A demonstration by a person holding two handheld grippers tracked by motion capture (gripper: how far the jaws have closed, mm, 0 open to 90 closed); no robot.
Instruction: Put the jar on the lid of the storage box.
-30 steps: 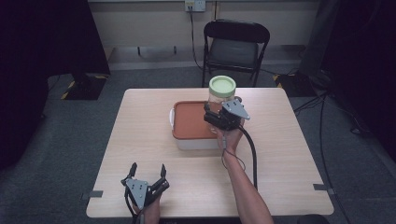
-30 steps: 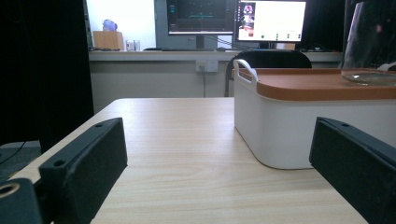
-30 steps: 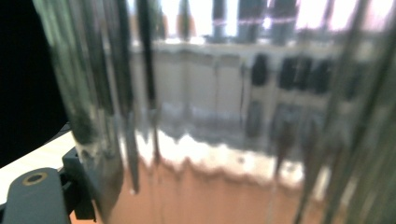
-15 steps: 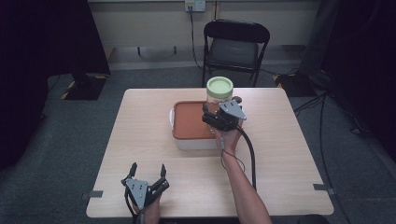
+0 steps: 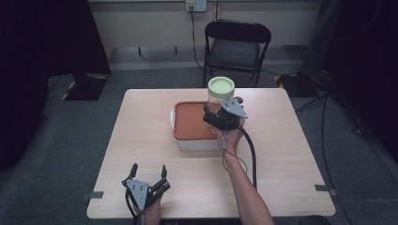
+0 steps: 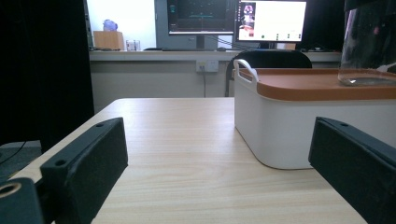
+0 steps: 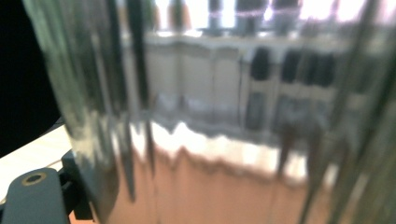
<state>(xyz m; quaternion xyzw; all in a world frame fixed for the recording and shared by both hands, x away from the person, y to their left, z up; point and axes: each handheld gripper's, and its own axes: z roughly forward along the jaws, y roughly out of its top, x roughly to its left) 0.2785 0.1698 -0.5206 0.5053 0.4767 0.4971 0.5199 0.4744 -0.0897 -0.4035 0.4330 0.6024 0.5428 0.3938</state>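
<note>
A clear glass jar [image 5: 220,96] with a pale green lid stands upright on the orange lid [image 5: 190,123] of a white storage box [image 5: 197,142] at mid-table. My right gripper [image 5: 216,109] is shut on the jar's lower body from the near right side. In the right gripper view the glass jar [image 7: 224,116] is blurred and very close, with one black finger [image 7: 32,200] at the bottom left. My left gripper [image 5: 149,169] rests open near the table's front left edge. In its own view the left gripper [image 6: 219,140] faces the box [image 6: 280,133], and the jar's base [image 6: 369,77] sits on the orange lid.
The wooden table [image 5: 141,136] has bare surface left of and in front of the box. A black folding chair [image 5: 237,44] stands beyond the far edge. The right gripper's cable [image 5: 253,159] trails back along the forearm. Monitors [image 6: 233,16] sit on a counter at the back.
The jar, in my right gripper, has shifted slightly left and toward me over the orange lid. The left gripper has stayed still.
</note>
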